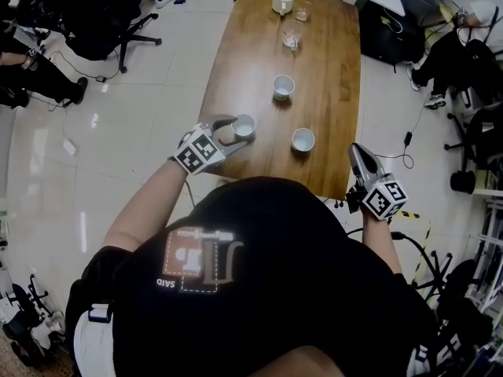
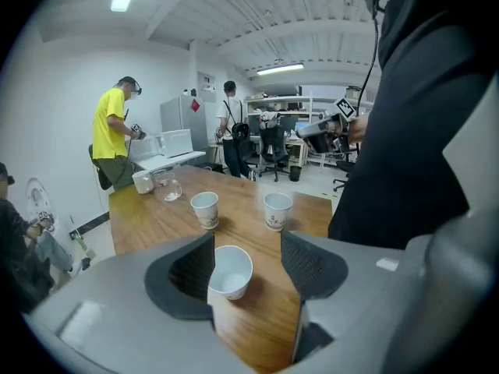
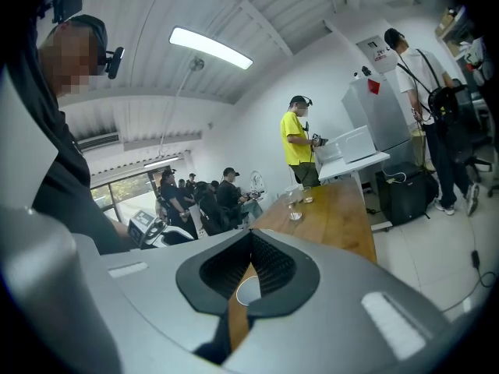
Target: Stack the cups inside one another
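My left tongs (image 1: 235, 129) stand wide apart around a small white paper cup (image 1: 244, 125) at the long brown wooden table's (image 1: 338, 93) near left edge. A matching cup (image 1: 302, 139) and a second cup (image 1: 283, 86) farther in carry small prints, too small to read. My right tongs (image 1: 358, 151), closed and empty, hang off the table's near right corner.

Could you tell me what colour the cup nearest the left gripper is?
The cup is white; left gripper view.
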`<state>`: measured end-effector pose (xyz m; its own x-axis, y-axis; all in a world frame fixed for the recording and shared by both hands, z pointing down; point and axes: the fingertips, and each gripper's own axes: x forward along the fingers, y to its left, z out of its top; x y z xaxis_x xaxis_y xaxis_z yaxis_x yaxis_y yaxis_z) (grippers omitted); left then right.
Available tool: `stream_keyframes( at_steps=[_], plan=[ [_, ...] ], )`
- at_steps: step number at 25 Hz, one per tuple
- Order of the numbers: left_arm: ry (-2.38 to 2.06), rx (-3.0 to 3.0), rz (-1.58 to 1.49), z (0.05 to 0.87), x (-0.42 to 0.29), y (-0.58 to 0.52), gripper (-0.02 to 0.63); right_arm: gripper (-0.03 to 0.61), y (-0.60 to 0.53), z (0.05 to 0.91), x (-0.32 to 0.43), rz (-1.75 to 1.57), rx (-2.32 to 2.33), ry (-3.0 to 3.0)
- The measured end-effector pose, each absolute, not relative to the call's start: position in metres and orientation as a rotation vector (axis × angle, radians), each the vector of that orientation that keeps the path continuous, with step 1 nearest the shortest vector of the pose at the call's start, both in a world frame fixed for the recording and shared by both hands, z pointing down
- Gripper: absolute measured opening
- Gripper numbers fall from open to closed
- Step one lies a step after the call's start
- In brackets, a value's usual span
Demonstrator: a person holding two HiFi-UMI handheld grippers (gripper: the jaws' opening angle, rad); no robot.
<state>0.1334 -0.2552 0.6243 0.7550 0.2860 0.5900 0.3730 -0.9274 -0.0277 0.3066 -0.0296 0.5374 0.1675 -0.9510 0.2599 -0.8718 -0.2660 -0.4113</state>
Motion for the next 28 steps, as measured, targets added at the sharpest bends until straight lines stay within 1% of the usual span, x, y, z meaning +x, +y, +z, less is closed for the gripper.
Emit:
stream_keyframes(
  at_steps=[6,10,12,20,25,26,28],
  plan=[
    [-0.529,-2.825,-0.793,0.596,0.166,-0.276,0.249,0.014,-0.022,0.539,0.310,-0.723,-2.305,1.739],
    [-0.572,-2.684,-0.783,0.585,0.202,-0.291,0.245,0.014,-0.012,0.539,0.316,-0.727,-2.328,1.703],
    [-0.629,-2.589,-0.793,0.588,0.222,-0.292,0.231,0.014,-0.004,0.541,0.318,-0.742,-2.343,1.680],
    [-0.897,-2.150,-0.929,0.663,0.280,-0.271,0.222,0.014,0.048,0.545,0.318,-0.799,-2.448,1.525],
    [-0.974,-1.973,-0.952,0.702,0.298,-0.258,0.195,0.014,0.087,0.542,0.322,-0.805,-2.518,1.418],
    [-0.972,-1.954,-0.963,0.708,0.301,-0.258,0.183,0.014,0.093,0.542,0.323,-0.808,-2.529,1.401],
    [-0.961,-1.934,-0.993,0.719,0.305,-0.260,0.134,0.014,0.102,0.543,0.325,-0.819,-2.543,1.377]
  ],
)
